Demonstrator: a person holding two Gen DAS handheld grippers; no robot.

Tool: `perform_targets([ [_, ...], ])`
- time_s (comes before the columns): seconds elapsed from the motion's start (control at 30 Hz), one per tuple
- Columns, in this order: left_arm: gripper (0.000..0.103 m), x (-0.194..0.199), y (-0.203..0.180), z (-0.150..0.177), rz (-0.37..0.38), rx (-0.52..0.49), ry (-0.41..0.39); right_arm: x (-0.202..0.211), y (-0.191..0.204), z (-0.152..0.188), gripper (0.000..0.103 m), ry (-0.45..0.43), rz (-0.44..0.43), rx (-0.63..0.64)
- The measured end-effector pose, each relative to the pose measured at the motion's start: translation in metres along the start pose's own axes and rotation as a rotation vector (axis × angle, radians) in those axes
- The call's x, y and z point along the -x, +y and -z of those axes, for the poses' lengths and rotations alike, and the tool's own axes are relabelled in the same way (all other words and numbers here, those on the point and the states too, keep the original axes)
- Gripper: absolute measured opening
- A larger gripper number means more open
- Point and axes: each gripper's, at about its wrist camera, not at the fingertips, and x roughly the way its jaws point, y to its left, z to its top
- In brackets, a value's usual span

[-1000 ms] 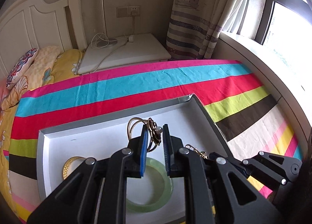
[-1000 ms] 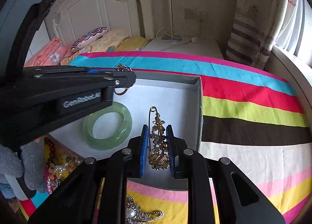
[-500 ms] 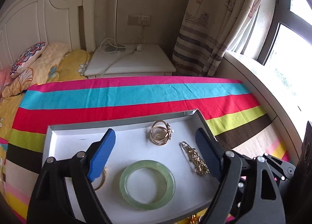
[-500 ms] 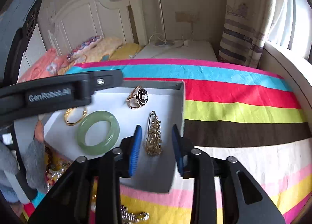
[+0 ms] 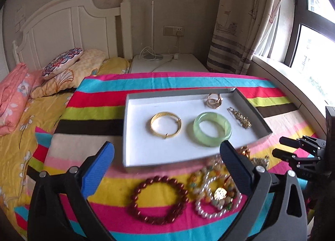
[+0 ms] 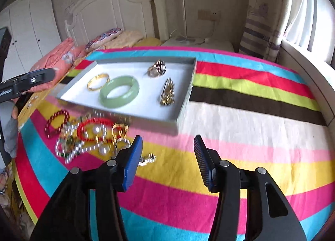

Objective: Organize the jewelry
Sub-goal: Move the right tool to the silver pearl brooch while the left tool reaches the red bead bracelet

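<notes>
Both grippers held empty above a striped blanket, a jewelry tray and a loose heap of beads in front of them.

Left wrist view: the left gripper (image 5: 165, 157) has its jaws wide apart, holding nothing; its right finger covers part of the jewelry pile (image 5: 215, 190), whose far pieces blur together, beside a red bead bracelet (image 5: 158, 200). Beyond, the white tray (image 5: 142, 153) holds a gold bangle (image 5: 166, 123), a jade bangle (image 5: 212, 129), a gold brooch (image 5: 240, 117) and a knot of gold rings (image 5: 214, 100), too small to count.
Right wrist view: the right gripper (image 6: 167, 153) is also spread and empty over the striped blanket (image 6: 240, 132); the tray's near edge is motion-blurred, and the left gripper is cut off at the left border.
</notes>
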Motion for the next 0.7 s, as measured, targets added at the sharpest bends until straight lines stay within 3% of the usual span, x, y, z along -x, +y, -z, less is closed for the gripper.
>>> perform_targets([
  [0.07, 0.100, 0.008, 0.014, 0.023, 0.000, 0.025, 0.021, -0.002, 0.002, 0.003, 0.051, 0.023, -0.033, 0.017],
  [0.13, 0.100, 0.011, 0.026, 0.046, 0.009, 0.050, 0.051, -0.002, 0.009, 0.005, 0.060, 0.031, -0.051, 0.060],
  [0.3, 0.100, 0.016, 0.048, 0.081, 0.021, 0.087, 0.069, 0.000, 0.023, 0.009, 0.063, 0.032, -0.065, 0.133],
  [0.43, 0.100, 0.021, 0.057, 0.086, 0.051, 0.126, 0.047, 0.005, 0.016, 0.012, 0.064, 0.019, -0.063, 0.080],
  [0.7, 0.100, 0.010, 0.060, 0.084, 0.091, 0.156, 0.084, 0.005, 0.010, 0.013, 0.065, 0.034, -0.043, 0.043],
])
